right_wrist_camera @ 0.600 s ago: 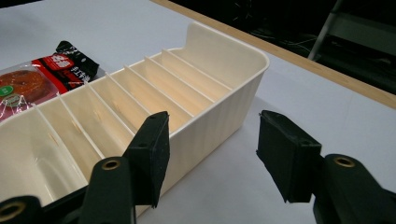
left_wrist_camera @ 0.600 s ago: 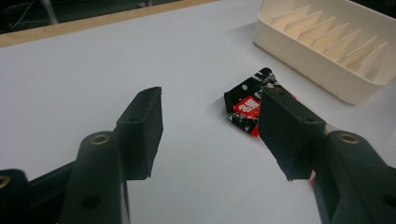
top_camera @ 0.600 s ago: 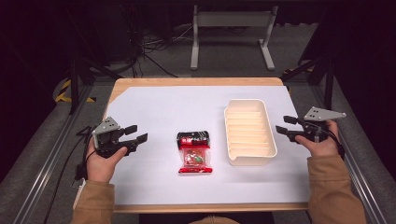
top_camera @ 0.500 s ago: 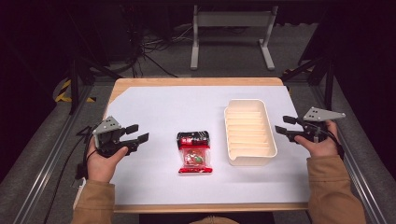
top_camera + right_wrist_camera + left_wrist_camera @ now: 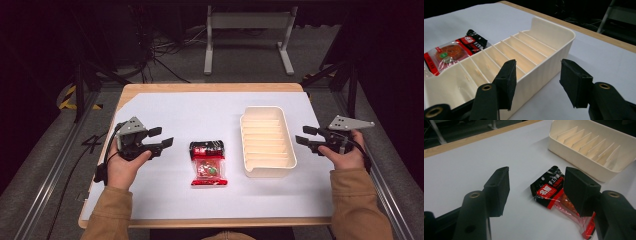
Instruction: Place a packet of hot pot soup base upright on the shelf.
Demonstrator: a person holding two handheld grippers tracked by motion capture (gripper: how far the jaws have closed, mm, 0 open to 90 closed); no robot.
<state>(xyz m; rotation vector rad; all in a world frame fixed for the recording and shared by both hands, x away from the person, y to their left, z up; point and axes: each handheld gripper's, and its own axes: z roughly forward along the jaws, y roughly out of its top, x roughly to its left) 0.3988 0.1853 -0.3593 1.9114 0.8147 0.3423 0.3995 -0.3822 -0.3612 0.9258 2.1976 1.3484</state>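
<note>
change vs earlier: nothing I can spot; both my hands and both things sit where they were.
left gripper: in my left hand over the tabletop's left side, jaws parted, nothing between them, aimed toward the snack packet.
right gripper: in my right hand at the right edge, jaws spread wide, released, aimed at the tray's long outer wall.
snack packet: flat on the white tabletop, black end away from me, clear red end toward me; just ahead of my left gripper, not touching; in the left gripper view it lies ahead, between the jaw tips.
tray: cream, ribbed with dividers, just right of the packet, between packet and right gripper; near wall close ahead of my right jaws, apart from them.
</note>
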